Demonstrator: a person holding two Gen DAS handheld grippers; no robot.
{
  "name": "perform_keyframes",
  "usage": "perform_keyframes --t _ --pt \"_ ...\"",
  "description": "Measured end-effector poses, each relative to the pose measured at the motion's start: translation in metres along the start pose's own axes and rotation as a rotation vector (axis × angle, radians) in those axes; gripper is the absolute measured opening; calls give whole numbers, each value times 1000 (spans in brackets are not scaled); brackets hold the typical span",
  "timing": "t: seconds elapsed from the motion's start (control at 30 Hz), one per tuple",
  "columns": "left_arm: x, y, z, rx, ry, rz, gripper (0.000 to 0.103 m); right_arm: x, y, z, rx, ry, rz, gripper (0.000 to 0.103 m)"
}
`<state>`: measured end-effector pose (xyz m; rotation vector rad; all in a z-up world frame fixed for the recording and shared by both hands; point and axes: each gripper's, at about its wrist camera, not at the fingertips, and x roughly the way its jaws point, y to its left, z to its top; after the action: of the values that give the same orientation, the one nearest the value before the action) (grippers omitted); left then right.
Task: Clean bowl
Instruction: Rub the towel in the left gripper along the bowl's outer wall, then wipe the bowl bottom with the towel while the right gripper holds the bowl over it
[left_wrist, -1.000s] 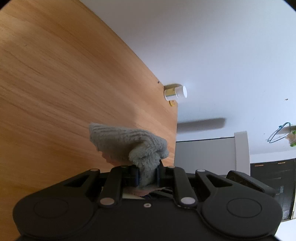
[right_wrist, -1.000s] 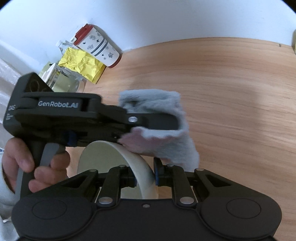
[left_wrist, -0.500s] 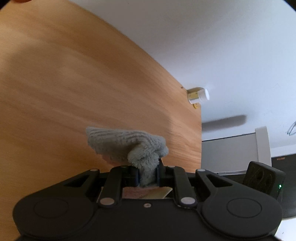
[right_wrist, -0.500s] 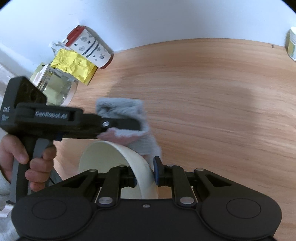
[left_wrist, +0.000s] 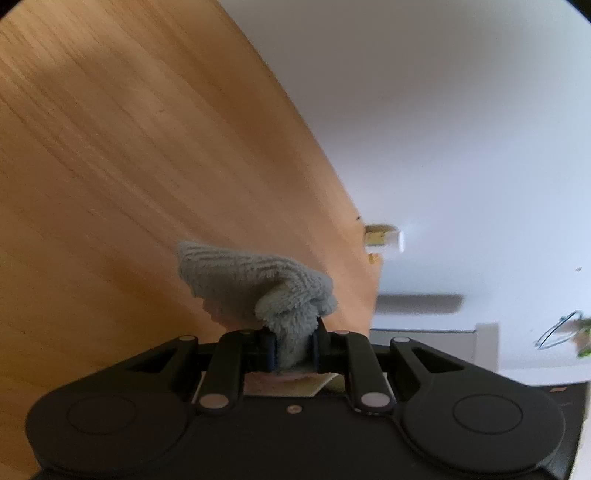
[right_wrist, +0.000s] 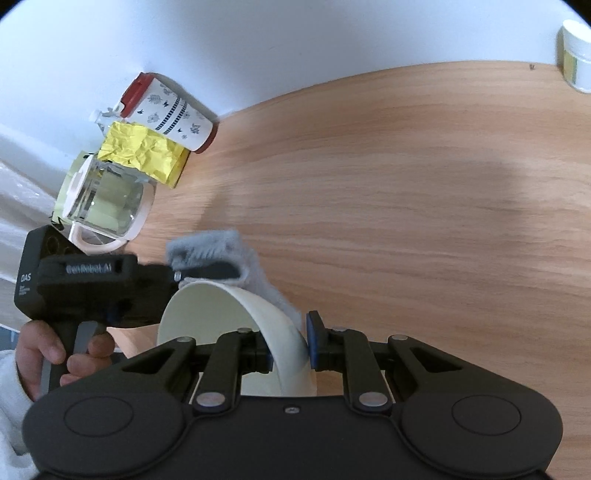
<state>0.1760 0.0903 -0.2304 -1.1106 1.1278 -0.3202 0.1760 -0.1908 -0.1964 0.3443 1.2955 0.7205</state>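
My right gripper (right_wrist: 290, 345) is shut on the rim of a cream bowl (right_wrist: 221, 314), held tilted above the wooden table (right_wrist: 406, 184). My left gripper (left_wrist: 291, 347) is shut on a grey fluffy cloth (left_wrist: 255, 280). In the right wrist view the left gripper (right_wrist: 207, 271) comes in from the left, and the cloth (right_wrist: 236, 254) lies against the bowl's far rim and outer side. A sliver of the bowl shows under the left gripper's fingers in the left wrist view.
At the table's back left stand a white patterned cup with a red lid (right_wrist: 170, 110), a crumpled yellow packet (right_wrist: 144, 151) and a glass jug (right_wrist: 103, 199). A small white-capped jar (right_wrist: 578, 55) stands at the far right edge by the white wall.
The left gripper and cloth have slid left and farther back along the bowl's rim. The bowl has turned slightly in the right gripper, showing more of its inside.
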Motion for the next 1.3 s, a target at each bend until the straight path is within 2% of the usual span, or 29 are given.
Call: perform_keyframes --t 0.13,0.27,0.33,0.4,0.53,0.6,0.7,0.87,1.0,1.07,1.17,1.3 --pt "-2 1 -1 -7 -14 -17 15 5 3 -3 16 3 12 19" --pt "-3 5 -1 -2 -15 -1 15 5 -2 -6 57 -6 24 20" --pt "-7 5 -2 52 -5 14 15 2 -7 -8 82 -18 28 20" --pt "-8 -2 -5 158 2 42 15 -2 -13 -8 103 -34 34 20" --pt "-19 -19 -14 452 33 87 15 -14 -28 -8 157 -76 51 20" --pt "-21 -25 -17 524 46 107 15 -18 -31 -6 163 -97 59 20" --pt "-26 -46 -29 766 59 188 15 -25 -34 -3 164 -132 70 20" --pt "-20 -75 -59 1151 118 272 15 -32 -39 -2 191 -181 96 20" --pt "-12 -75 -71 1256 169 319 15 -37 -39 2 204 -226 116 21" --pt "-8 -76 -77 1288 192 327 15 -38 -39 3 210 -231 125 21" --pt "-1 -80 -97 1398 248 338 15 -39 -40 5 235 -230 140 21" --pt "2 -81 -107 1462 274 361 15 -37 -37 7 227 -223 134 21"
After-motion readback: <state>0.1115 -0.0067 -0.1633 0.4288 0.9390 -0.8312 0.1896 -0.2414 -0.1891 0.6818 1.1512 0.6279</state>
